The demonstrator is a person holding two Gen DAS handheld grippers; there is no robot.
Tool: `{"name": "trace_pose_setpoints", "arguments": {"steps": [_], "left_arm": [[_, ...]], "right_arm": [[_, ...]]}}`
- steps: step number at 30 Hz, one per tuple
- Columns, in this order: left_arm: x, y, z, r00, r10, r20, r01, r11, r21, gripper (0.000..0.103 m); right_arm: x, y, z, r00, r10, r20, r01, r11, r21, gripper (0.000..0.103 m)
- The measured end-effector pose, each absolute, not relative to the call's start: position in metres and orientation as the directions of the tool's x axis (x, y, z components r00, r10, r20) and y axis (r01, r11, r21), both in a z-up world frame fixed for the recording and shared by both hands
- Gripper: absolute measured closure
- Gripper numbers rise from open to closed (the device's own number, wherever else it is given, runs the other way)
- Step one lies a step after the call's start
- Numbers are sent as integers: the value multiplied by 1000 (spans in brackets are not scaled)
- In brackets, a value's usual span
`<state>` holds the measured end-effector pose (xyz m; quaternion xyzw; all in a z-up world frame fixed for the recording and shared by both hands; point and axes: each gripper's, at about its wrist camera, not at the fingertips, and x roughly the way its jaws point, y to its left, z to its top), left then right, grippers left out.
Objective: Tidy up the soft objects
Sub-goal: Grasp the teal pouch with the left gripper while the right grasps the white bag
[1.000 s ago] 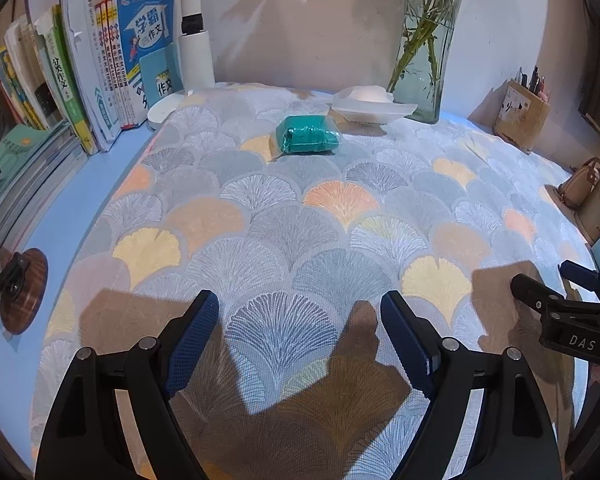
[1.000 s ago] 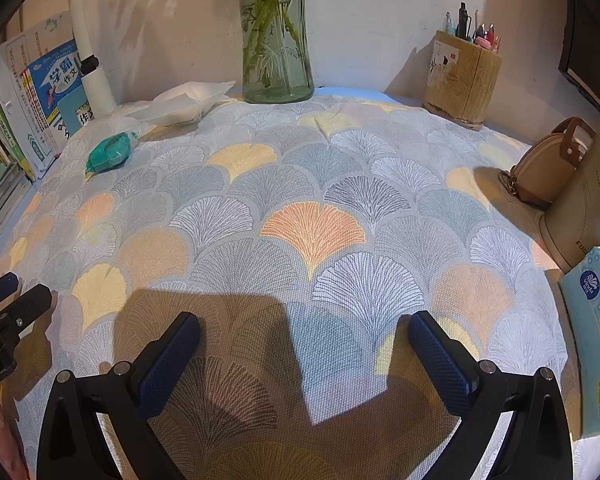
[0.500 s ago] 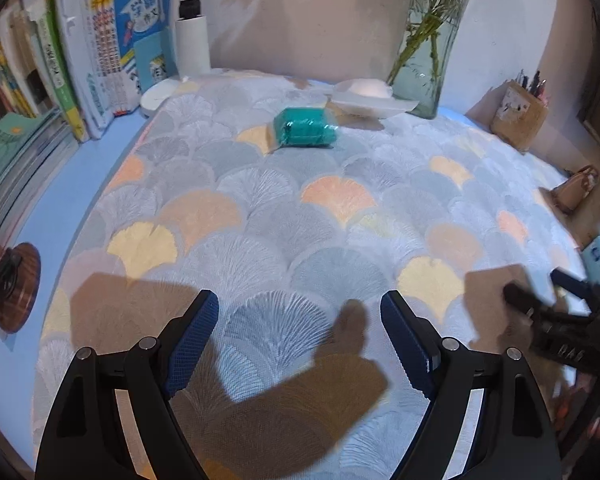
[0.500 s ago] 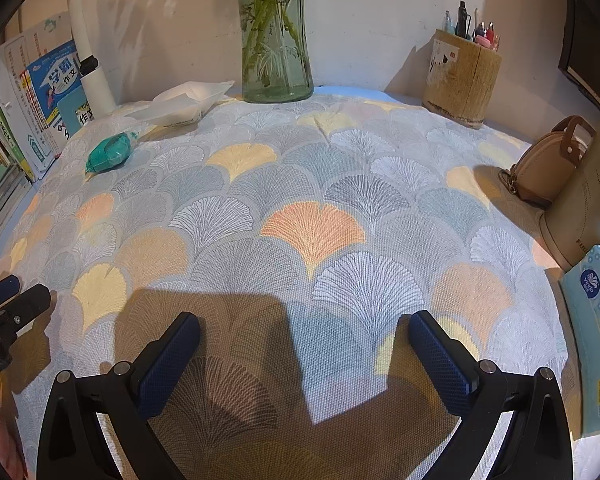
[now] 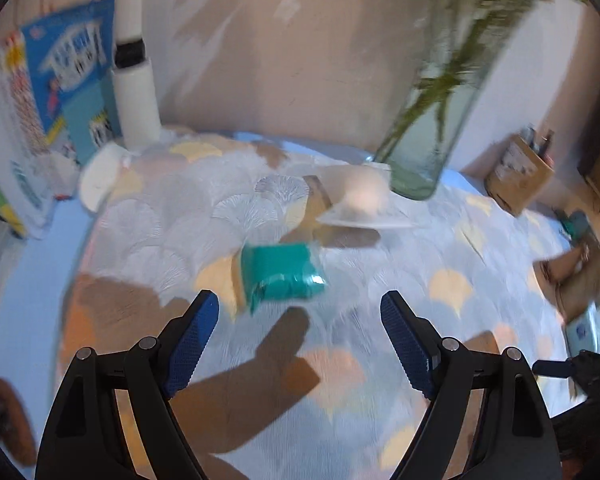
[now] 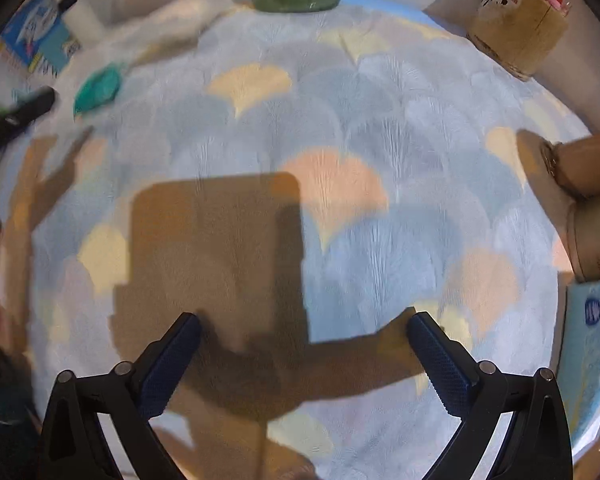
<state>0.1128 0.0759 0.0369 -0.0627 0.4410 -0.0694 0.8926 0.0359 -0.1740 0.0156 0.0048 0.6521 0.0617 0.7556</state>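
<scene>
Closer now, left tool [image 5: 300,316] faces teal pack [image 5: 282,276], empty.

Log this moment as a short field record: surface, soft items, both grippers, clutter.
surface: tablecloth with a fan pattern
soft item 1: teal packet lying on the cloth, just ahead of the left gripper
soft item 2: white tissue pile beyond the packet, beside the glass vase
left gripper: open, nothing between its fingers
right gripper: open, over bare cloth
clutter: books at left, wooden pen holder at back right
</scene>
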Motion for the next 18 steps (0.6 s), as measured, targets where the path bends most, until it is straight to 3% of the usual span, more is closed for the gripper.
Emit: {"name": "trace_pose_setpoints", "arguments": {"steps": [3, 9, 14, 15, 18], "left_arm": [[136, 79, 20, 557, -185, -810, 72, 982, -175, 21], [136, 76, 10, 608, -163, -777, 78, 986, -146, 22], [138, 80, 8, 604, -177, -777, 64, 983, -174, 23], [138, 81, 7, 603, -181, -777, 61, 982, -181, 26], [134, 80, 8, 607, -178, -774, 77, 983, -166, 48]], "right_arm": [[68, -172, 41, 218, 179, -959, -54, 984, 171, 6], [160, -156, 60, 358, 454, -816, 30, 868, 496, 6], [204, -112, 41, 334, 403, -852, 4, 903, 429, 6], [209, -103, 36, 330, 388, -860, -5, 912, 410, 6], [220, -88, 23, 319, 386, -866, -13, 915, 403, 10]]}}
